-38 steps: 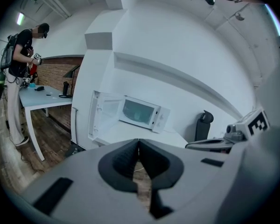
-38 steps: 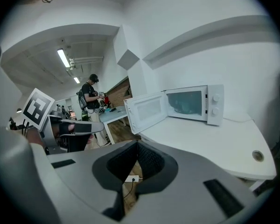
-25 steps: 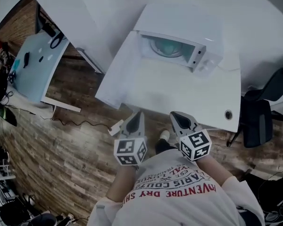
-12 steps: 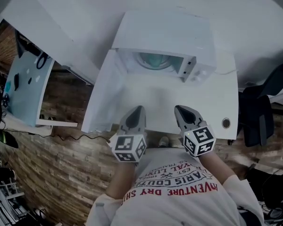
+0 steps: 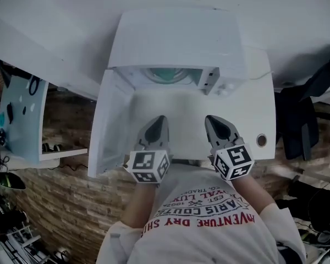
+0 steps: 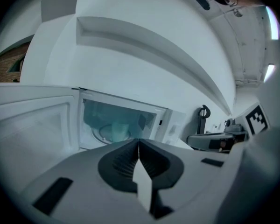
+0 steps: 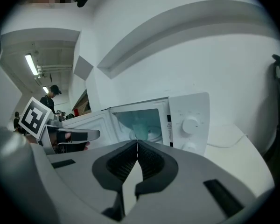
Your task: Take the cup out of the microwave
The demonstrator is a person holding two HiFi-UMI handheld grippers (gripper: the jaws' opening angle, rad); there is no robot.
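I log one white table [image 5: 256, 114] — a round grommet [image 5: 261, 140] set in its near right corner. Directly on it, toward the far side: a white microwave [image 5: 176, 37], its door [image 5: 107, 125] swung open to the left.

A white table [image 5: 256, 106] is standing against a white wall, with a round cable hole [image 5: 261, 140] sitting near its near right corner. A black chair [image 5: 294, 125] is standing just beside its right end. To the left, a second table [image 5: 22, 120] with a pale blue top is carrying a few dark items. A plank-patterned floor [image 5: 60, 202] is running beneath. Far back, a person [image 7: 51, 97] in a dark cap is standing under a glowing ceiling light [image 7: 31, 64].
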